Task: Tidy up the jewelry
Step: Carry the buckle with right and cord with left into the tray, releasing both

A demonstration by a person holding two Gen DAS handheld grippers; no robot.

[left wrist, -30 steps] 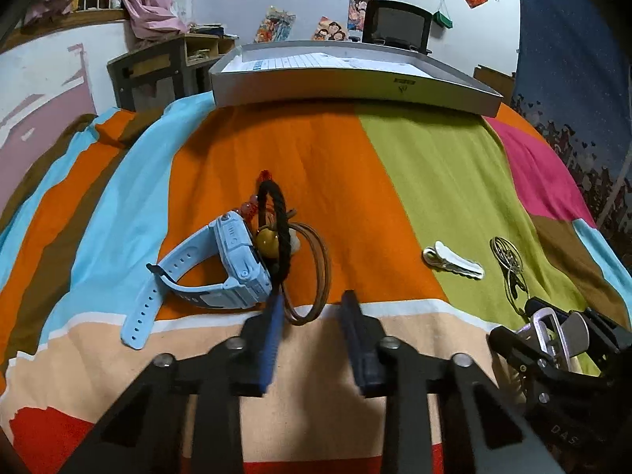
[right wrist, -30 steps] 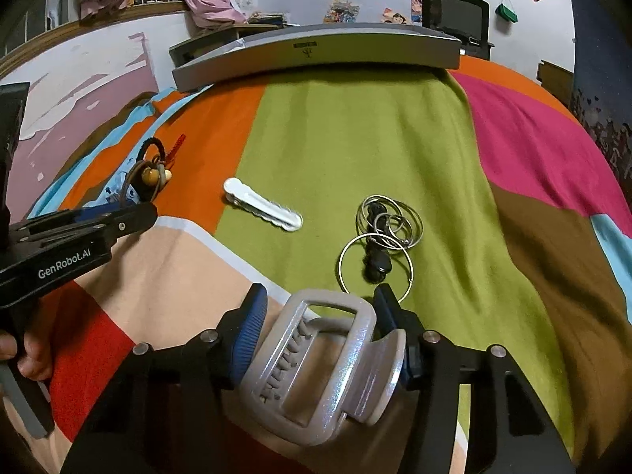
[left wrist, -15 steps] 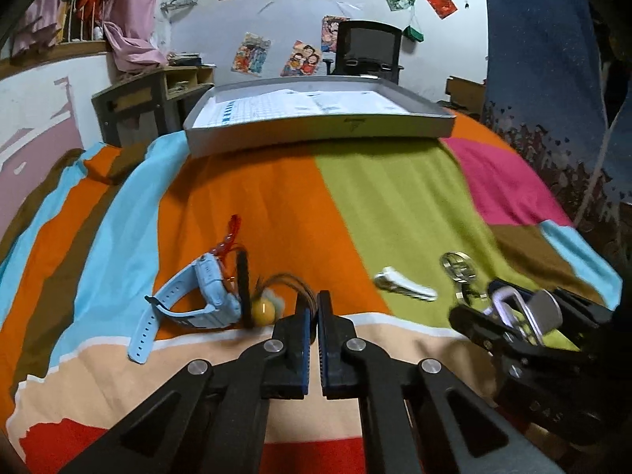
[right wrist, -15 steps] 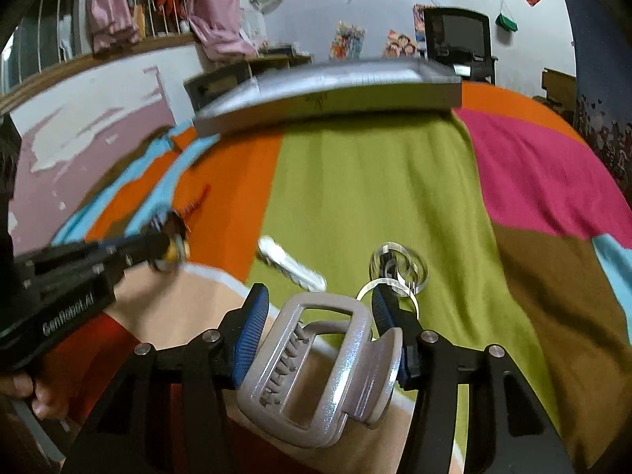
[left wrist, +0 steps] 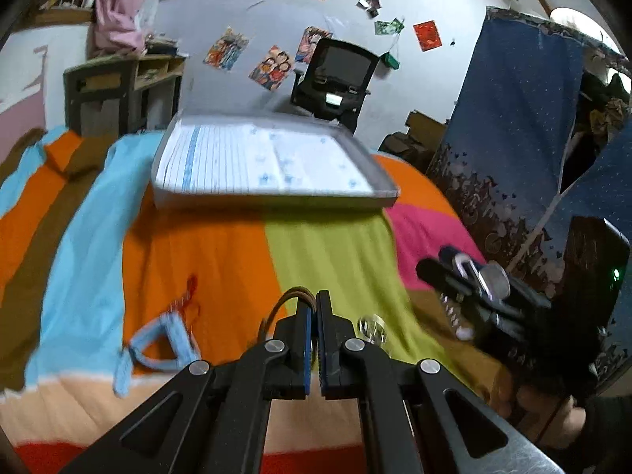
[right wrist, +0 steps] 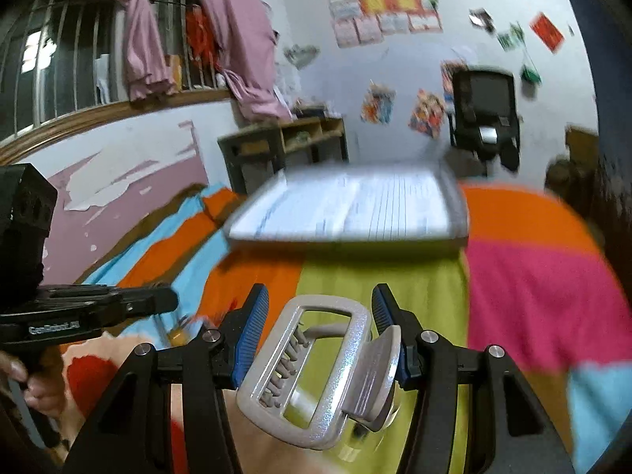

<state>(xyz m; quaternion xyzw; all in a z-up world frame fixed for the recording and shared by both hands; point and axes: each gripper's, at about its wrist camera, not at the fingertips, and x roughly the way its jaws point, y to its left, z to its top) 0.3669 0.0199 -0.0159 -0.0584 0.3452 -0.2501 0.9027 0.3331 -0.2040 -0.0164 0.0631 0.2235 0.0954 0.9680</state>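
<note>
- Striped bedspread: bands of light blue, orange, green and pink cover the whole work surface in both wrist views.
- Grey tray: shallow, lined with printed paper, lying at the far end of the bedspread across the orange and green bands.
- Black office chair: beyond the tray, against the far wall with its posters.
- Right gripper: raised above the green band, its blue-padded fingers clenched on the silver hair claw; in the left wrist view it appears at the right edge, well apart from the left gripper.
- Left gripper: raised above the near part of the bedspread, jaws pressed almost together around a thin brown cord loop, which arcs out to the left of the fingertips.
- Silver hair claw: glittery, rectangular frame with its teeth showing, tilted and held between the right gripper's pads, clear of the cloth.
- Light blue watch: on the orange band, near left of the left gripper; motion blur hides its details.
- Red item: just beyond the watch, too blurred to identify.
- Metal rings: probably a small ring cluster, on the green band just right of the left gripper's tips.
</note>
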